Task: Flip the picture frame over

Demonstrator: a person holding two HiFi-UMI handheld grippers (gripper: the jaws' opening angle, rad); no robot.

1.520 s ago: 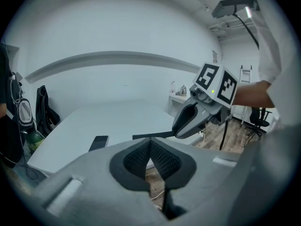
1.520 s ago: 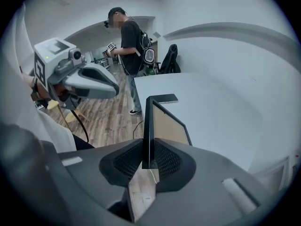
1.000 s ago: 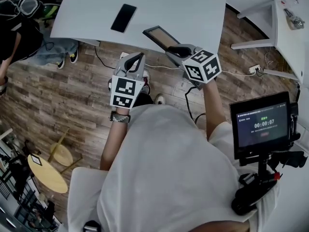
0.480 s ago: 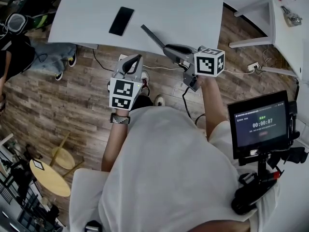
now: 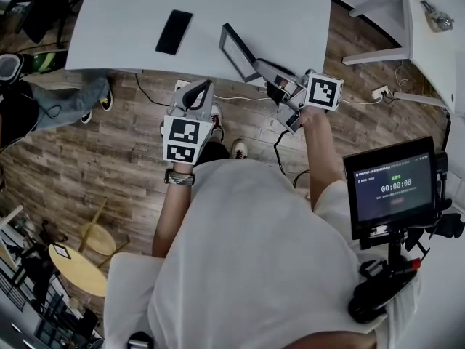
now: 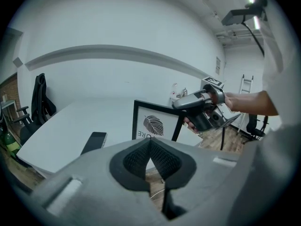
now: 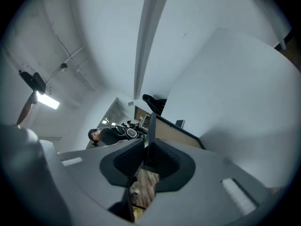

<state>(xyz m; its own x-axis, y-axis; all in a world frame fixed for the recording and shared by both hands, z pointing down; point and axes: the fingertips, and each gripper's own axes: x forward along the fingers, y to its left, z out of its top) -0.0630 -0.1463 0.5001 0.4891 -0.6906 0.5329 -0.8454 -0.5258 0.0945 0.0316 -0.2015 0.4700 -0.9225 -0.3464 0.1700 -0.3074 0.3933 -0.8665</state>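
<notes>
White table (image 5: 290, 13), right tool (image 5: 256, 68) clamping tilted picture frame (image 5: 235, 46)

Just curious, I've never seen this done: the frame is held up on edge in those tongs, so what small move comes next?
Probably roll the right tongs so the picture frame tips past upright and comes face-down. The tongs pinch its edge, and it hangs tilted on edge above the table's near side, not yet laid flat.
</notes>
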